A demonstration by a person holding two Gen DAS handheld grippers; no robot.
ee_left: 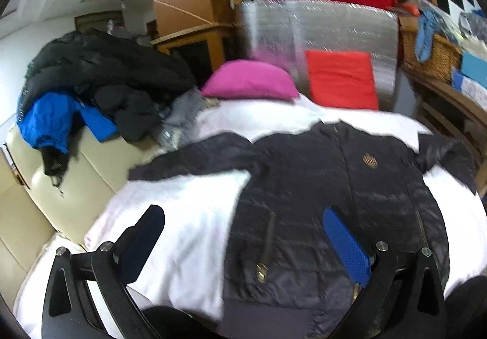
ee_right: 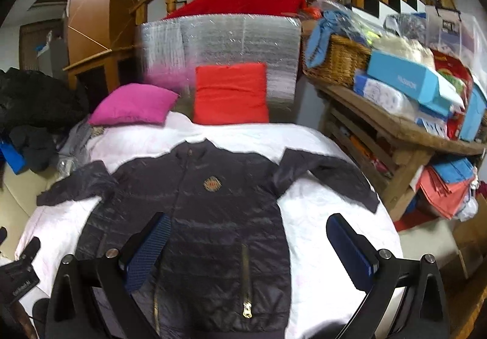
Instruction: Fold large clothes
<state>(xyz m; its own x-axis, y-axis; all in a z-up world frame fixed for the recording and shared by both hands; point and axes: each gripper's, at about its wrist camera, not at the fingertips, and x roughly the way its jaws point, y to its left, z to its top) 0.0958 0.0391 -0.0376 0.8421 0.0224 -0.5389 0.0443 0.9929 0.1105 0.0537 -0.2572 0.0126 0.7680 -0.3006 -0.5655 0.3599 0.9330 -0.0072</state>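
A dark quilted jacket [ee_left: 328, 186] lies flat and face up on a white sheet [ee_left: 182, 217], sleeves spread to both sides, gold zips and a gold chest badge showing. It also shows in the right wrist view [ee_right: 210, 202] on the sheet [ee_right: 322, 217]. My left gripper [ee_left: 243, 217] is open and empty, hovering above the jacket's lower left hem. My right gripper [ee_right: 246, 226] is open and empty, above the jacket's lower right hem. The left gripper [ee_right: 18, 266] shows at the far left edge of the right wrist view.
A pink pillow [ee_right: 134, 104] and a red pillow [ee_right: 231, 94] lean at the far end against a silver padded board [ee_right: 243, 40]. A pile of dark and blue coats [ee_left: 91, 86] lies on the cream sofa at left. A cluttered wooden shelf [ee_right: 395, 123] stands at right.
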